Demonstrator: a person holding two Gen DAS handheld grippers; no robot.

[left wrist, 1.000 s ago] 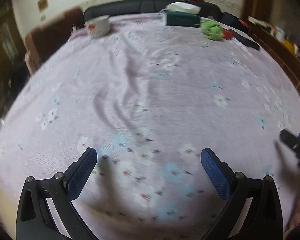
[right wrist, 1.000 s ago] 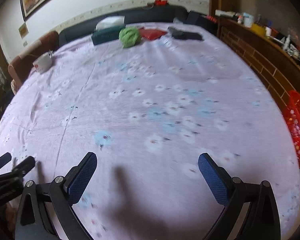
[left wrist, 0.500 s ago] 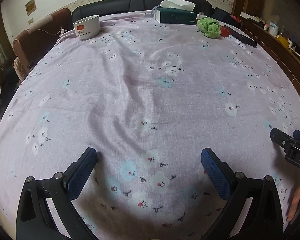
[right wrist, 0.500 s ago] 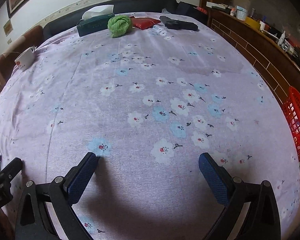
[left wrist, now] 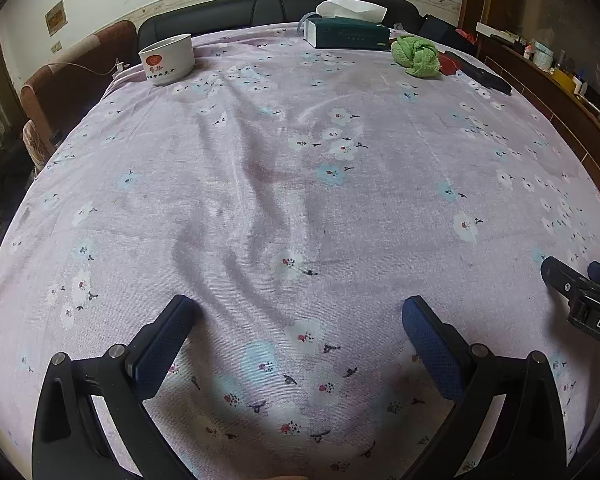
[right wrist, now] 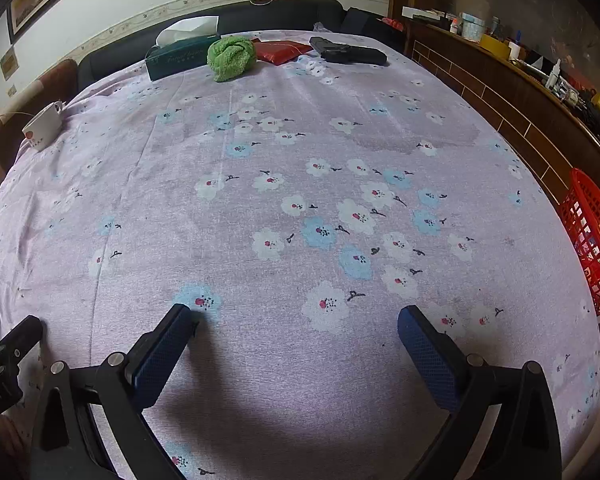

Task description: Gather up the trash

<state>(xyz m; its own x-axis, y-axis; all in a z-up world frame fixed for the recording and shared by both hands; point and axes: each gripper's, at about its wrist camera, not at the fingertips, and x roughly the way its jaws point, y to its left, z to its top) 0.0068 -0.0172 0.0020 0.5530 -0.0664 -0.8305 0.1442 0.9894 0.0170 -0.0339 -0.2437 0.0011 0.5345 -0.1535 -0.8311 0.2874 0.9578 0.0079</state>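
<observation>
Tablecloth (left wrist: 300, 128), lilac with a flower print, covers the whole table, and both grippers hover low over its near edge. The left gripper (left wrist: 300, 320) has its jaws spread wide with nothing between them; the right gripper (right wrist: 296, 320) is spread the same way, also holding nothing, and lies just to the left gripper's right.

Taking the tissue box (right wrist: 182, 58) at the far edge as the landmark: a crumpled green cloth (right wrist: 231, 58) lies just to its right, nearly touching it. A flat red packet (right wrist: 282, 51) sits right of the cloth, and a black object (right wrist: 348, 54) right of that. A white bowl (left wrist: 167, 60) stands well to the box's left, near the table's far left rim.

All these things lie far across the table from both claws. A red basket (right wrist: 592, 240) stands off the table's right side, well nearer than the box.
</observation>
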